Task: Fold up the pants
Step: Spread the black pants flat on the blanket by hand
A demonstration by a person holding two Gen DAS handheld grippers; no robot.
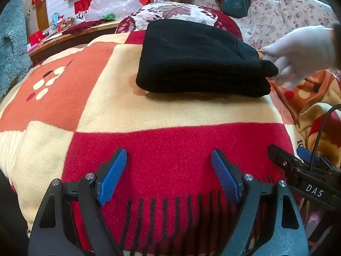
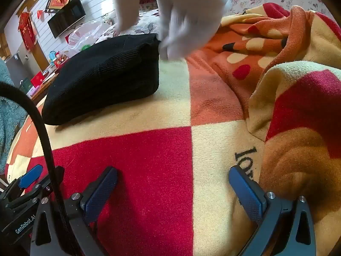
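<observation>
The black pants lie folded in a thick stack on the checked blanket; they also show in the right wrist view. A white-gloved hand touches the stack's right end, blurred in the right wrist view. My left gripper is open and empty, low over the red square in front of the stack. My right gripper is open and empty, resting on the blanket beside the left one. The right gripper also shows at the left view's edge.
A bunched part of the blanket rises at the right. A floral cushion and a floral sofa lie behind the pants. A wooden table with clutter stands far left. A black cable crosses the right view.
</observation>
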